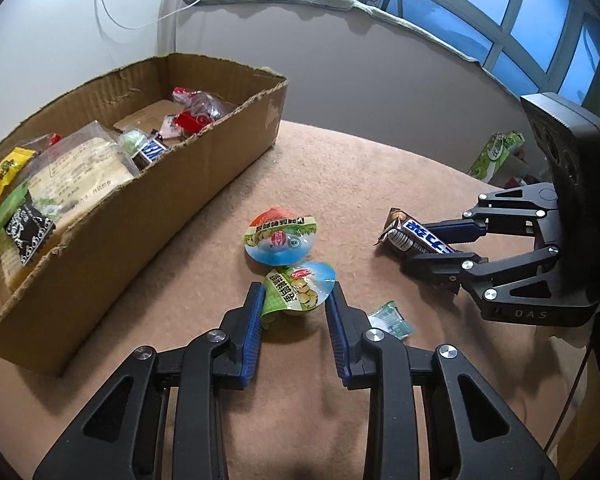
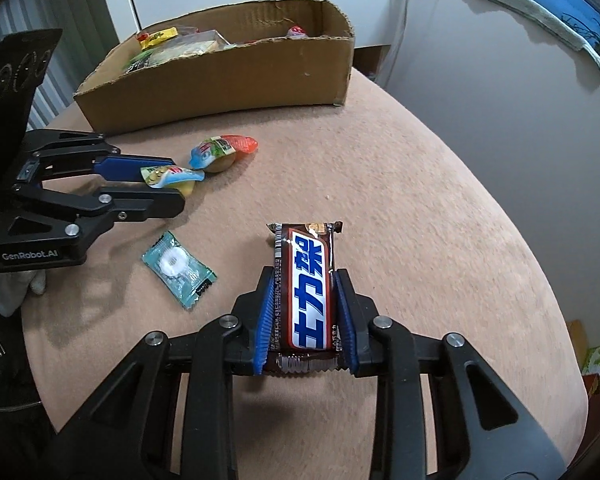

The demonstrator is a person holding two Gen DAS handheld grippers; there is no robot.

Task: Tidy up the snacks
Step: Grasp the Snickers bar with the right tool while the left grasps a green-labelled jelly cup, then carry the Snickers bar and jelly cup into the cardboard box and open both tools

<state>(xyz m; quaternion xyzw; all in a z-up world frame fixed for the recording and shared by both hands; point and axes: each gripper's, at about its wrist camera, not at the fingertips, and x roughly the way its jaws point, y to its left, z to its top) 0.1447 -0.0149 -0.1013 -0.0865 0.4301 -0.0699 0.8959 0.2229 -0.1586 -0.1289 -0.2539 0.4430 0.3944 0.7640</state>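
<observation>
The right tool [image 2: 305, 312] is clamped along the chocolate bar [image 2: 305, 280], whose long axis points toward the cardboard box [image 2: 220, 80] across the counter [image 2: 420, 200]; the left tool [image 1: 296, 300] brackets a jelly cup [image 1: 300, 286], nearer the box.

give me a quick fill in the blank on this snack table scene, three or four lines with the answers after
1. The right gripper is shut on the ____ bar.
2. The left gripper has its fingers on either side of a ____ cup.
3. Snacks already sorted lie in the ____ box.
4. The small candy on the table between the two grippers has a ____ wrapper.

Missing words: chocolate; jelly; cardboard; light blue
</observation>
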